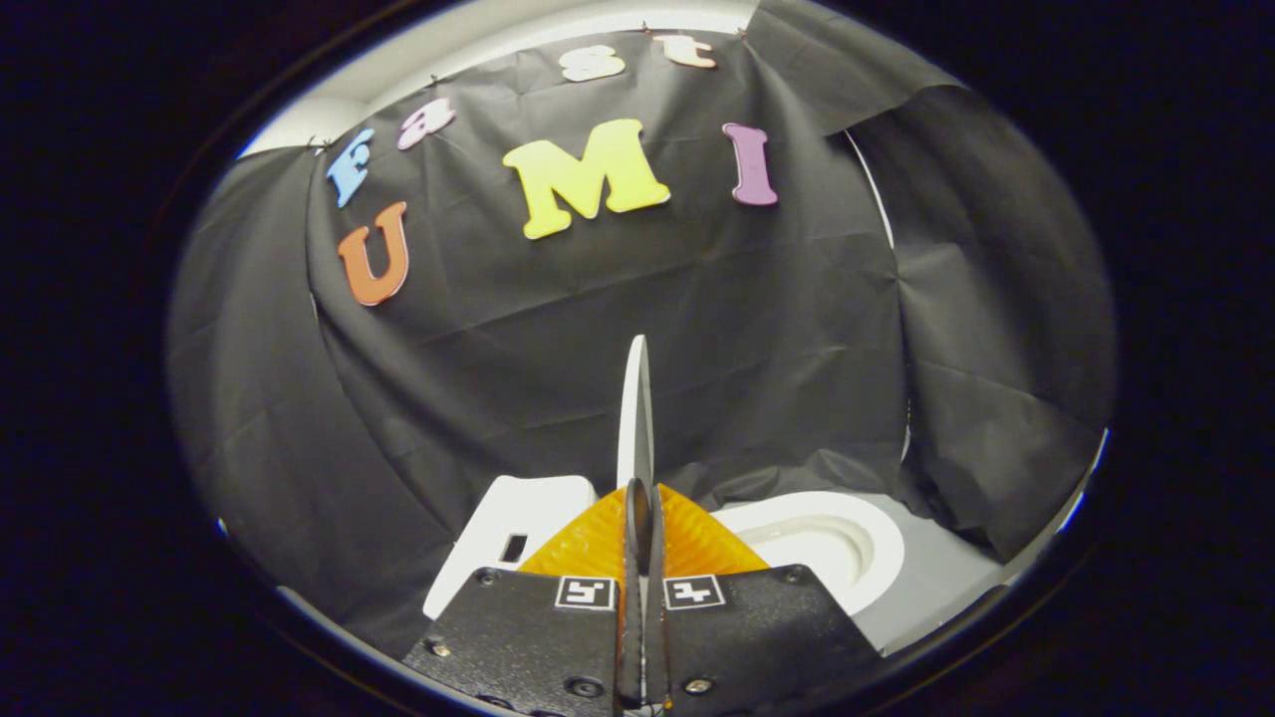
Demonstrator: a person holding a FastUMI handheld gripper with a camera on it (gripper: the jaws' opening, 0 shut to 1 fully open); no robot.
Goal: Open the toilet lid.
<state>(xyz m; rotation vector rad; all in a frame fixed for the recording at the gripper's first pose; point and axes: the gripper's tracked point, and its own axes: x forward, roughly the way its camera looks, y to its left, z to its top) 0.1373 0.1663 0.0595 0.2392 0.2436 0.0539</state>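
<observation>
Gripper (637, 503) clenched on the lid (635, 418), both fingers pinching its thin edge. The lid stands upright, edge-on between the fingers, raised clear of the bowl (837, 543) at right; the tank (503, 543) sits left, apparently awaiting the lid.

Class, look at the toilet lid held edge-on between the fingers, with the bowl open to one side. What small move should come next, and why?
Probably open the fingers and back away. The gripper is closed on the toilet lid, which already stands upright, edge-on, above the tank, with the bowl uncovered beside it. If it does not yet rest back, tip it slightly further first.
</observation>
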